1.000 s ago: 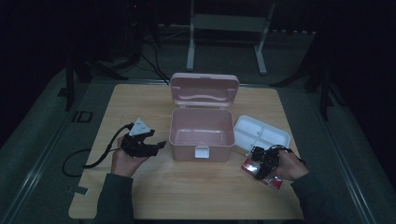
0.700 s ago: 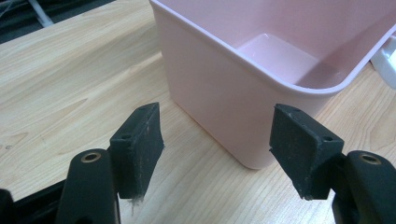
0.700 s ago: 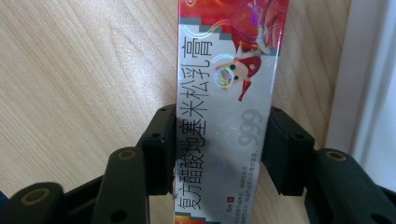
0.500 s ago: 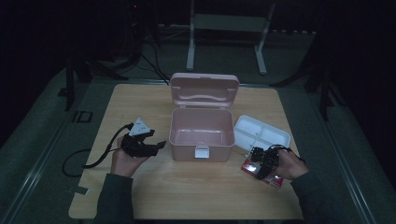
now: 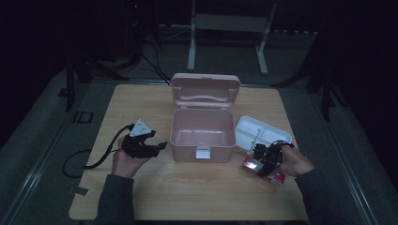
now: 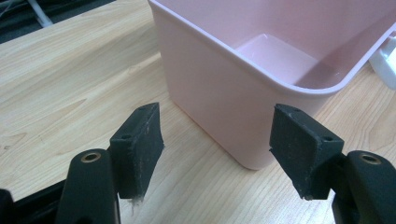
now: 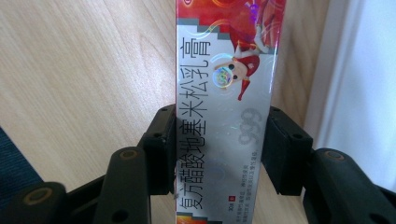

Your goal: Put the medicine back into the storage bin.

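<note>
1. Pink plastic is what my left gripper (image 6: 217, 144) faces: the near corner of the open storage box (image 5: 202, 133), its hinged lid (image 5: 205, 90) standing up behind. My jaws stand wide apart with nothing between them, low over the wooden table (image 5: 155, 187), just short of the box wall.

2. The box is empty inside, and I judge its walls stiff and smooth, so anything dropped in will slide a little.

3. The white divided tray (image 5: 263, 133) lies on the table beyond the box, just behind my right hand.

4. My right gripper (image 7: 219, 147) has a jaw on each long edge of the ointment carton (image 7: 224, 116), a slim red-and-silver cardboard box with Chinese print and a cartoon figure. It lies flat on the table beside the tray, at the front right of the storage box. My jaws have just been closing; the pads (image 7: 161, 144) sit against the carton's sides, so I read it as clamped.

5. I judge the carton light and hollow, probably holding a tube. It should dent under a hard squeeze, and its glossy film looks slippery.

6. Across the narrow width near the middle of its length seems the best hold to me, with only enough squeeze to stop it swinging.
</note>
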